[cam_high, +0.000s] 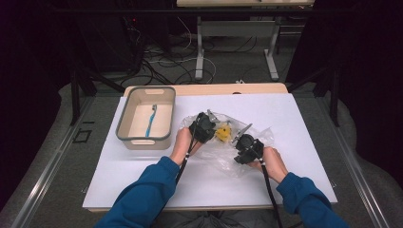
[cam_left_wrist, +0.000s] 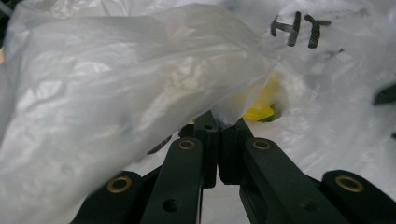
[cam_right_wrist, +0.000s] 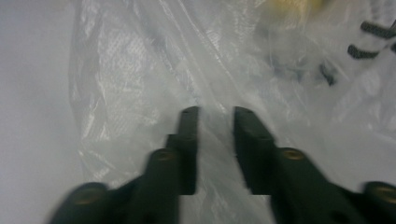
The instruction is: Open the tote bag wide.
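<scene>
Two grippers work on a clear plastic bag (cam_high: 223, 145) that lies on the white table (cam_high: 142, 185), just to the right of the tan bin (cam_high: 124, 124) holding a blue toothbrush (cam_high: 150, 121). At the bag's left edge, the left gripper (cam_left_wrist: 218, 122) is pinched tight on the plastic. At its right side, the right gripper (cam_right_wrist: 215, 122) has a small gap between its jaws, plastic lies between them, and a yellow thing (cam_high: 223, 133) sits inside the bag.

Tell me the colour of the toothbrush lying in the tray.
Blue; the toothbrush shows best in the high view.
</scene>
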The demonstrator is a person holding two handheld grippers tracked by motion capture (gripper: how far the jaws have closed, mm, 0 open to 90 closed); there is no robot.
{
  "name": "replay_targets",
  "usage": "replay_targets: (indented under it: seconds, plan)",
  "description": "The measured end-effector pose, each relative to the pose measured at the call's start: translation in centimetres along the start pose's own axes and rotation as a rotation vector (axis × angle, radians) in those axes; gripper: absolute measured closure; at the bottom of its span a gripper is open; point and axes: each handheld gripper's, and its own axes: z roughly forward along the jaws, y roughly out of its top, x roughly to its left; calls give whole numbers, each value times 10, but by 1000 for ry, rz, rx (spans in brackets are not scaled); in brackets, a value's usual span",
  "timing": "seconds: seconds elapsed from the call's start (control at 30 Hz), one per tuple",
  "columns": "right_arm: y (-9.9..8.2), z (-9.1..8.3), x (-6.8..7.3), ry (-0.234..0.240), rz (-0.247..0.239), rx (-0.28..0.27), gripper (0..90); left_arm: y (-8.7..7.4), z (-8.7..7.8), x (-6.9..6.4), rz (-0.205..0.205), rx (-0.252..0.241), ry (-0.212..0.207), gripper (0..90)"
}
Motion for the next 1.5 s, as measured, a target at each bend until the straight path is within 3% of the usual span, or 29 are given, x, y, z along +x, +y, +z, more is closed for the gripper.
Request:
replay_targets:
  seconds: [0.03, 0.17, 0.23, 0.3, 0.33, 0.37, 0.4, 0.43, 0.47, 0.5, 0.57, 0.6, 0.63, 0.67, 0.7, 0.73, 0.77, 0.8, 0.83, 0.87, 0.93, 0.97, 1.07, 1.17, 1.2, 1.27, 1.33, 1.43, 1.5]
  plan:
    - [-2, 0, -1, 8, 0, 18, 899, 0, 0, 3, -11, 0, 5, 891]
    - [-14, -7, -10, 16, 15, 52, 900, 0, -5, 14, -46, 4, 28, 892]
    - [-21, -11, -17, 68, 21, 98, 900, 0, -6, 18, -64, 9, 42, 893]
    - [-29, -16, -19, 6, 37, 121, 900, -1, -6, 21, -73, 15, 51, 893]
    - [-33, -19, -24, 68, 44, 144, 900, -1, -5, 22, -74, 21, 55, 893]
    - [-38, -22, -27, 42, 53, 166, 900, -1, -5, 23, -81, 29, 58, 893]
    - [-43, -23, -31, 42, 68, 153, 900, -2, -4, 23, -86, 32, 63, 893]
    - [-49, -26, -36, 78, 78, 166, 900, -2, -2, 23, -87, 47, 63, 893]
    - [-53, -28, -39, 62, 92, 182, 900, -2, 0, 23, -88, 54, 65, 893]
    - [-57, -30, -43, 83, 90, 201, 900, -3, 3, 23, -91, 63, 60, 893]
    - [-65, -32, -49, 76, 137, 189, 900, -4, 11, 23, -92, 88, 60, 893]
    - [-67, -35, -56, 92, 125, 222, 900, -5, 15, 23, -88, 108, 54, 893]
    - [-69, -34, -57, 81, 149, 203, 900, -6, 20, 22, -91, 121, 49, 893]
    - [-68, -35, -62, 94, 136, 216, 900, -7, 24, 21, -94, 143, 42, 893]
    - [-69, -33, -62, 107, 170, 175, 883, -8, 27, 21, -95, 150, 34, 891]
    - [-66, -36, -64, 83, 154, 176, 790, -9, 29, 21, -104, 149, 29, 891]
    - [-61, -36, -60, 109, 171, 34, 674, -10, 31, 22, -109, 150, 22, 885]
    - [-61, -36, -60, 109, 171, 34, 674, -10, 31, 22, -112, 151, 21, 885]
    - [-50, -53, -60, 91, 139, 140, 614, -10, 32, 21, -122, 140, 14, 882]
    - [-45, -55, -55, 83, 161, 31, 570, -10, 32, 20, -108, 158, 15, 877]
    - [-32, -69, -48, 76, 173, -57, 486, -10, 34, 18, -102, 168, 6, 865]
    - [-26, -73, -49, 43, 141, -127, 454, -11, 35, 17, -95, 176, 3, 865]
    - [-12, -83, -51, -63, 146, -238, 426, -13, 37, 12, -80, 199, -6, 867]
    - [-5, -72, -65, -235, 161, -253, 427, -18, 38, 10, -62, 214, -19, 878]
    - [-5, -64, -71, -239, 176, -239, 427, -19, 36, 10, -42, 231, -22, 882]
    - [-5, -47, -83, -278, 224, -221, 483, -22, 34, 9, -35, 231, -22, 883]
    - [-6, -31, -95, -269, 282, -199, 603, -25, 32, 10, -27, 235, -24, 886]
    - [-8, -13, -107, -254, 303, -172, 826, -29, 27, 11, -23, 246, -29, 888]
    - [-11, -4, -113, -264, 310, -150, 900, -33, 24, 14, -14, 251, -22, 889]
